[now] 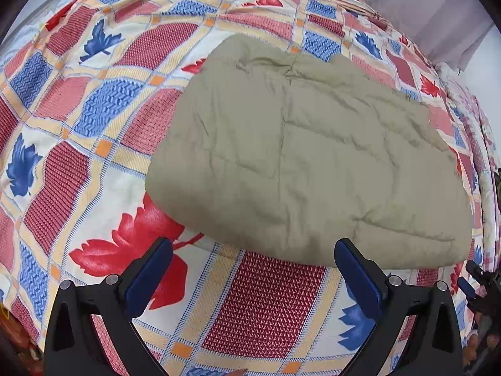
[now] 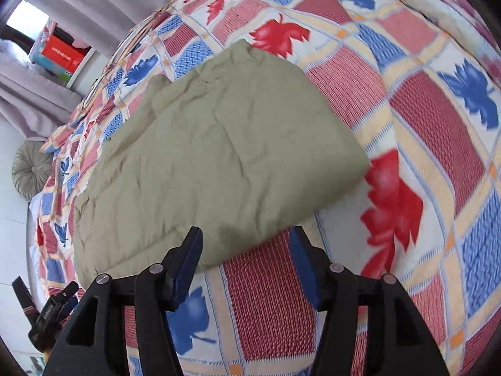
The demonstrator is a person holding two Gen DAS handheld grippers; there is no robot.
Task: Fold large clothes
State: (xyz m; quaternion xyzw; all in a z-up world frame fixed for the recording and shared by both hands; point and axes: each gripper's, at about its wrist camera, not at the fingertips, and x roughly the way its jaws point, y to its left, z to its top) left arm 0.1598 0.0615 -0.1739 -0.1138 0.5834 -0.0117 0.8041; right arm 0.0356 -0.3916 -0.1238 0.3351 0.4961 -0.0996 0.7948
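A khaki-green padded garment [image 1: 307, 156] lies folded into a thick rectangle on a patterned bedspread [image 1: 94, 100]. In the left wrist view my left gripper [image 1: 253, 246] hangs wide open above the bedspread, just short of the garment's near edge, with nothing between its blue pads. The right wrist view shows the same garment [image 2: 219, 156]; my right gripper [image 2: 245, 235] stands open over its near edge without pinching the cloth. The right gripper [image 1: 476, 279] also shows at the far right edge of the left wrist view, and the left gripper [image 2: 53, 310] at the lower left of the right wrist view.
The bedspread [image 2: 422, 125] with red and blue leaf squares covers the whole bed. A grey curtain [image 2: 78, 9] hangs behind it, beside a shelf with a red box [image 2: 62, 53]. A round pleated cushion [image 2: 31, 169] lies at the bed's edge.
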